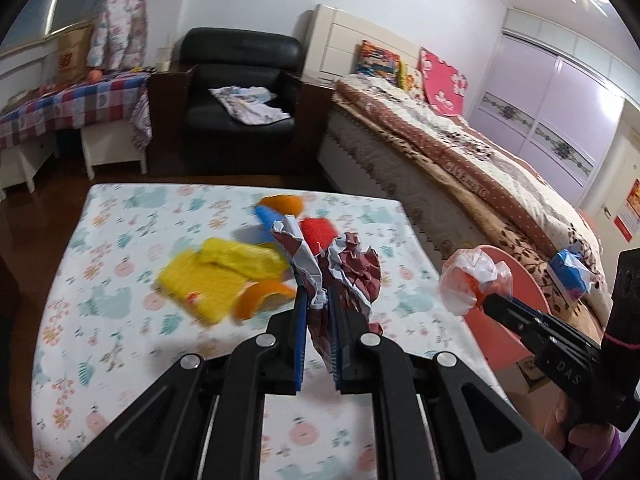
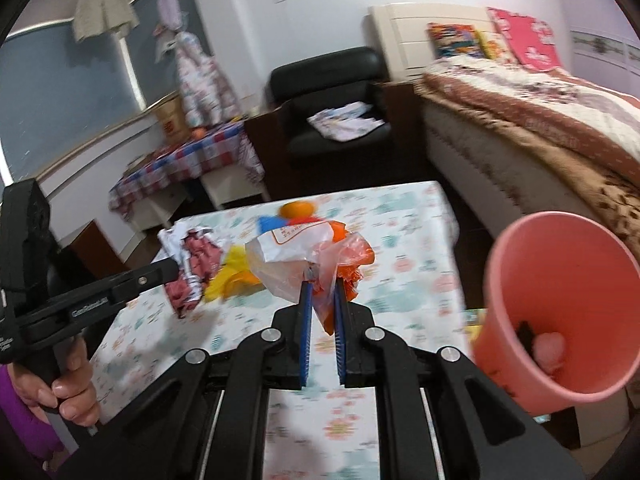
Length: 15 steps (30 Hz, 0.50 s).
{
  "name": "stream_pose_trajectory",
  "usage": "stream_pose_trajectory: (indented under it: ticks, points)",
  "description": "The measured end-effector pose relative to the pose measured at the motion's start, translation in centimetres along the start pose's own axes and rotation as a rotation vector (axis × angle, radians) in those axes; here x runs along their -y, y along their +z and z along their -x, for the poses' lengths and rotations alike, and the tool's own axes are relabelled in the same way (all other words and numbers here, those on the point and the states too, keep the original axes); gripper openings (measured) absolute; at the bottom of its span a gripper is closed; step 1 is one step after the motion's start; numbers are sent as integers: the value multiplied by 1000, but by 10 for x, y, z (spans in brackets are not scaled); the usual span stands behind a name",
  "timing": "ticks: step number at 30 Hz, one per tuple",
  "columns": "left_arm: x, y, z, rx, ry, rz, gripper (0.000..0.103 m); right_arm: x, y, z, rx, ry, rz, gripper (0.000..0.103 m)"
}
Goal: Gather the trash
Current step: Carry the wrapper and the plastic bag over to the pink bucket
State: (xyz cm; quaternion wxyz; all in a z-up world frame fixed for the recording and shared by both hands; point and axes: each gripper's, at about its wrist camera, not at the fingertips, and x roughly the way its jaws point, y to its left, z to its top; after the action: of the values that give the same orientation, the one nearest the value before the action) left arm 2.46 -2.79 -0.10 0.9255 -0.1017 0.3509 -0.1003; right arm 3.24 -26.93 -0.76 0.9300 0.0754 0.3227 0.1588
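My left gripper [image 1: 318, 300] is shut on a crumpled red-and-white paper wrapper [image 1: 344, 268] and holds it above the floral table [image 1: 120, 248]. It also shows in the right wrist view [image 2: 192, 264]. My right gripper [image 2: 322, 280] is shut on an orange-and-clear plastic bag [image 2: 296, 256], seen in the left wrist view [image 1: 472, 280] near the pink bin. The pink bin [image 2: 560, 300] stands right of the table with some trash inside. A yellow bag [image 1: 216, 272], orange peel [image 1: 260, 296], a blue piece [image 1: 268, 220] and a red piece [image 1: 318, 232] lie on the table.
A bed [image 1: 480, 168] runs along the right. A black armchair [image 1: 240, 92] with a cloth stands behind the table. A checked side table [image 1: 68, 104] is at the far left. A blue packet [image 1: 570, 272] lies on the bed.
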Motion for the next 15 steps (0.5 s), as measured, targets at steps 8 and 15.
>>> stream_pose_trajectory:
  ticks: [8,15]
  points:
    - [46,12,-13,1,-62,-70,9,53,5,23,57,-111,-86,10]
    - [93,20,-24,5,-119,-137,9,94,3,44,96,-197,-145,10]
